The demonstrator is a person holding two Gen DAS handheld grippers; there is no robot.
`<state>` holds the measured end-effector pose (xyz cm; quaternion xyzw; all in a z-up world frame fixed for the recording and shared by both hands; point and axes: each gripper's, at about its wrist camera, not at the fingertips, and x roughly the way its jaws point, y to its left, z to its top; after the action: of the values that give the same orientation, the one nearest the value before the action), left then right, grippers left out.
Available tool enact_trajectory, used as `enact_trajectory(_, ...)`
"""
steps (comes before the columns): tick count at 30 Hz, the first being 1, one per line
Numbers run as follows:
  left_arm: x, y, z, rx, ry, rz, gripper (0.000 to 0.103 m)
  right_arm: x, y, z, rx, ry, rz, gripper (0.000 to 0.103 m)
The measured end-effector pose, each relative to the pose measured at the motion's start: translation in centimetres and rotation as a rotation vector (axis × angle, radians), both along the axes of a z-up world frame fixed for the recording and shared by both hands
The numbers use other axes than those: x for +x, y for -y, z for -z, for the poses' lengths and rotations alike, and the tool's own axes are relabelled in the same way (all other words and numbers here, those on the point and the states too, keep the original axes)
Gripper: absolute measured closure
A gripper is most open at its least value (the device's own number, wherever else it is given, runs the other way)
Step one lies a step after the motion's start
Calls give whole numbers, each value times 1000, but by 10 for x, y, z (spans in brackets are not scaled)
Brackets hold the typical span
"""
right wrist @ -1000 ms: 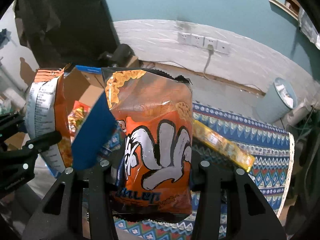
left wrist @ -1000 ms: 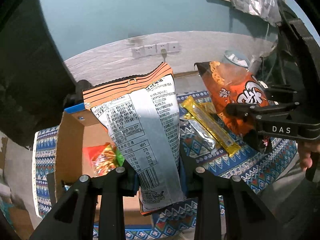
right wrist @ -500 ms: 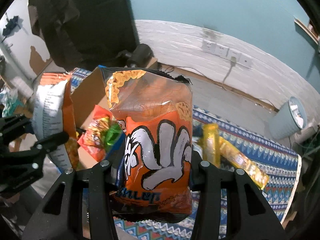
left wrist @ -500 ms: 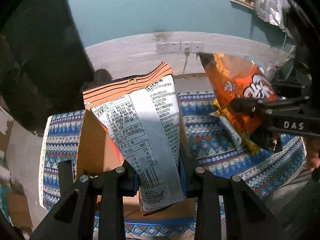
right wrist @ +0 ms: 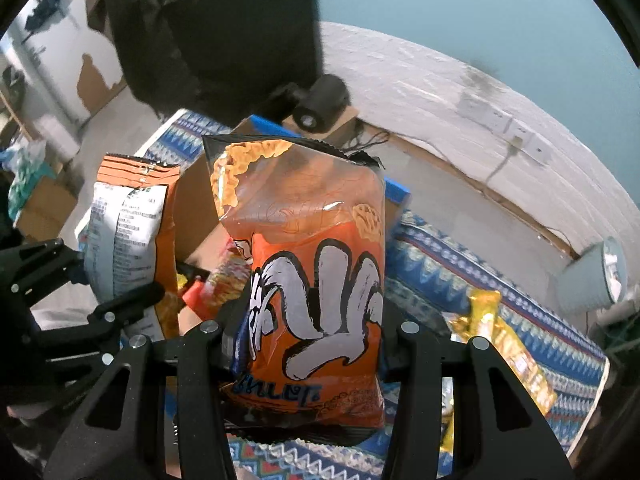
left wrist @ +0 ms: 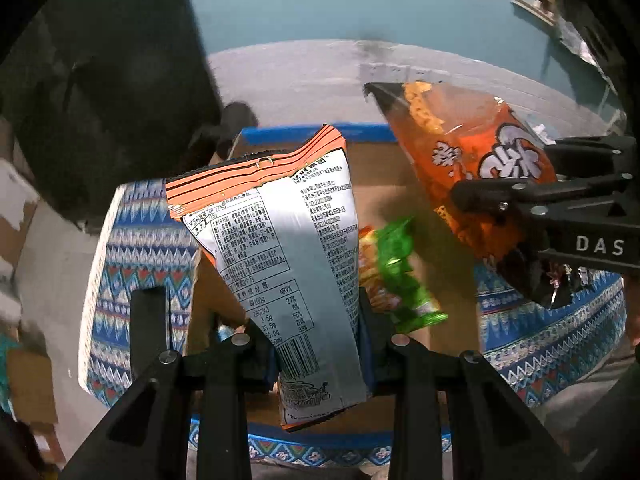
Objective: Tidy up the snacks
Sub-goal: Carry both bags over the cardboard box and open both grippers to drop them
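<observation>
My left gripper (left wrist: pixel 316 344) is shut on a silver and orange snack bag (left wrist: pixel 288 240), held upright over an open cardboard box (left wrist: pixel 384 168) with blue tape on its rim. My right gripper (right wrist: pixel 308 344) is shut on an orange snack bag with a white hand print (right wrist: pixel 312 280), held beside the other bag above the same box; it also shows in the left wrist view (left wrist: pixel 472 168). A red and green snack packet (left wrist: pixel 396 280) lies inside the box. Yellow snack bars (right wrist: pixel 504 344) lie on the patterned cloth to the right.
The box stands on a table under a blue patterned cloth (left wrist: pixel 136 248). A dark camera-like object (right wrist: pixel 320 100) sits behind the box. A white bin (right wrist: pixel 592 276) stands on the floor to the right. A wall with sockets (right wrist: pixel 516 132) runs behind.
Both grippers have swung left with their bags, from over the cloth to over the open box. The yellow bars have passed out of the left wrist view.
</observation>
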<state>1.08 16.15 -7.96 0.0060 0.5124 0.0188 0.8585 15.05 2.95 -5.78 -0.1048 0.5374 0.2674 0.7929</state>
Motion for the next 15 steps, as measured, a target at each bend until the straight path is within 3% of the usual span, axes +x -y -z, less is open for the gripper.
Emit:
enact_trajectory(11, 7, -28, 17, -7, -33, -70, 72, 9, -40, 19, 0, -52, -62, 54)
enact_trajectory(14, 8, -31, 17, -7, -34, -86, 61, 11, -41, 17, 6, -44, -47, 40)
enact_trajectory(15, 8, -32, 16, -2, -32, -90, 51, 10, -40, 16, 12, -39, -41, 34)
